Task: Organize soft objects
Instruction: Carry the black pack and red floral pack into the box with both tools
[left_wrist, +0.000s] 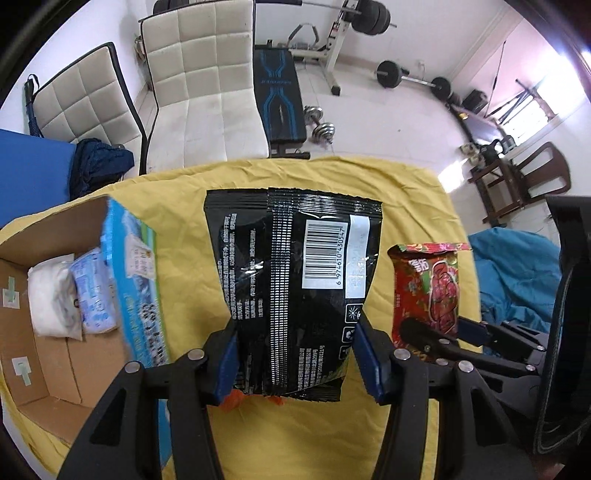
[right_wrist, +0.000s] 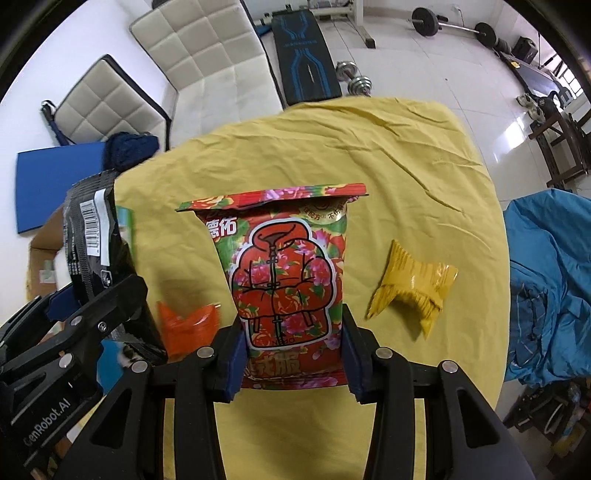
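Left wrist view: my left gripper (left_wrist: 295, 354) has its fingers clamped on a black barcoded pouch (left_wrist: 291, 273) above the yellow-draped desk (left_wrist: 399, 199); only here do I see inside the cardboard box (left_wrist: 44, 332), holding tissue packs (left_wrist: 70, 291). Right wrist view alone shows my right gripper (right_wrist: 293, 354) gripping the red floral pouch (right_wrist: 284, 280), plus yellow packet (right_wrist: 413, 288) and orange packet (right_wrist: 188, 325) lying on the desk.
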